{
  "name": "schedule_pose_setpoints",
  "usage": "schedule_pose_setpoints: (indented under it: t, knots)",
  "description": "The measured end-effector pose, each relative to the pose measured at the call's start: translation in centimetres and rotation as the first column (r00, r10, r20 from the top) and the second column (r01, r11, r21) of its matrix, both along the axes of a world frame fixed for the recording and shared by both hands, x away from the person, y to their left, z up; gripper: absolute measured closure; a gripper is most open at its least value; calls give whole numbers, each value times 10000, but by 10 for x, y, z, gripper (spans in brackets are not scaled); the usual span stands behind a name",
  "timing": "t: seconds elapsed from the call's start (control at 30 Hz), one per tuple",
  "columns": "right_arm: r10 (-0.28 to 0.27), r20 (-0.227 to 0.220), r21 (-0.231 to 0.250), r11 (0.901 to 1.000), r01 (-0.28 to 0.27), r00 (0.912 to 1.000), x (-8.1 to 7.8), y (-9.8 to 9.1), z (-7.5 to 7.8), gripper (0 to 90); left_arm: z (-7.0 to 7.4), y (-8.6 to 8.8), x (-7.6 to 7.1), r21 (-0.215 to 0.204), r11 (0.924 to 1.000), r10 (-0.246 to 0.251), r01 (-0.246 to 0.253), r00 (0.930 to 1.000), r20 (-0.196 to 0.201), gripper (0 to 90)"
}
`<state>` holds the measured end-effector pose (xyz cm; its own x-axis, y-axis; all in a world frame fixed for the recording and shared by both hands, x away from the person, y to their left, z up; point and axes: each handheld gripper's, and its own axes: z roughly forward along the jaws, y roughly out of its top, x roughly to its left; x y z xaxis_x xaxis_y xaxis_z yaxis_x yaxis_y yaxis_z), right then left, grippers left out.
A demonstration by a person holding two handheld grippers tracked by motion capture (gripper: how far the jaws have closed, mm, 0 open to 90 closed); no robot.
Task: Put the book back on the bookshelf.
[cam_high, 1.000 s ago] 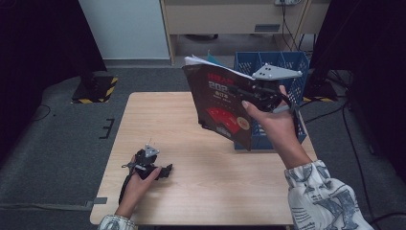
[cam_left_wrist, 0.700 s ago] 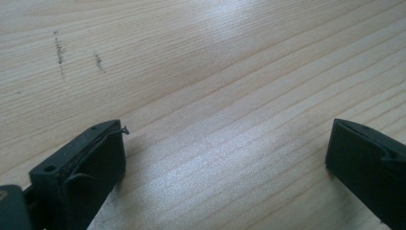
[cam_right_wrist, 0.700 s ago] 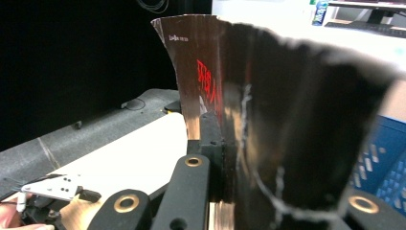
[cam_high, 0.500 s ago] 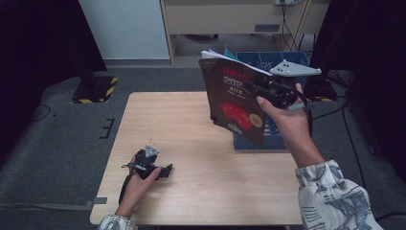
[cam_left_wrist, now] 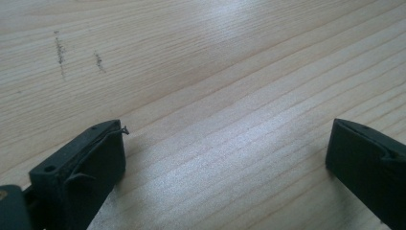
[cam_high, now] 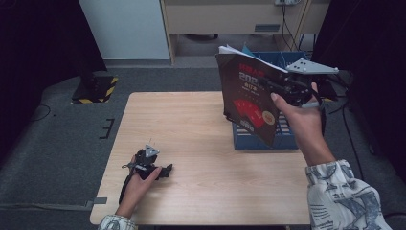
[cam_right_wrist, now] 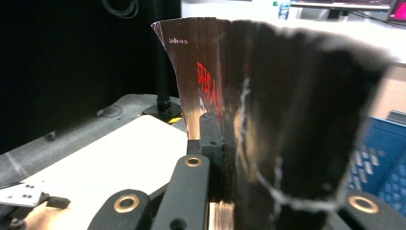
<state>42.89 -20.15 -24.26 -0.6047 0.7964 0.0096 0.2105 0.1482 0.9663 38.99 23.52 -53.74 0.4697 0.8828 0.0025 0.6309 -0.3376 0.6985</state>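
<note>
- Left hand-held gripper (cam_high: 167, 170) rests on the pale, grained wooden tabletop (cam_high: 201, 143), its blocky black jaws wide apart.
- Right hand-held gripper (cam_high: 280, 88) clamps a glossy black book (cam_high: 246, 103), held above the ribbed blue plastic crate (cam_high: 261, 136).

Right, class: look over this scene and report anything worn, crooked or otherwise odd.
The black book clamped in the right gripper hangs tilted above the blue crate, and its cover shows whitish scuffed creases in the right gripper view. Faint dark marks smudge the wooden table.
</note>
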Motion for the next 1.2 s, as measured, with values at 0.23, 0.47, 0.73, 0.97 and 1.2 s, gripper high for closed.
schedule_pose_setpoints:
  t: [0.23, 0.47, 0.73, 0.97, 1.2]
  knots:
    - [-599, -151, -75, 9982, 598, 9981, 9, -16, -4, 871, 0, 0, 0, 0, 10000, 5, -5, 10000, -1, 0]
    - [-934, -236, -61, 9956, 933, 9953, 17, -23, -6, 871, 0, 0, 0, 2, 10000, 7, -7, 10000, -5, 0]
    - [-1173, -241, -68, 9931, 1172, 9928, 17, -31, -4, 871, 0, 0, 0, -4, 10000, 12, -12, 10000, 3, 0]
    - [-1533, -178, 54, 9881, 1534, 9880, 16, -45, 0, 871, 0, 0, 0, -9, 10000, 16, -16, 10000, 5, 0]
    - [-1954, -177, 61, 9807, 1955, 9806, 14, -62, 3, 871, 0, 0, 0, -10, 10000, 18, -18, 10000, 6, 0]
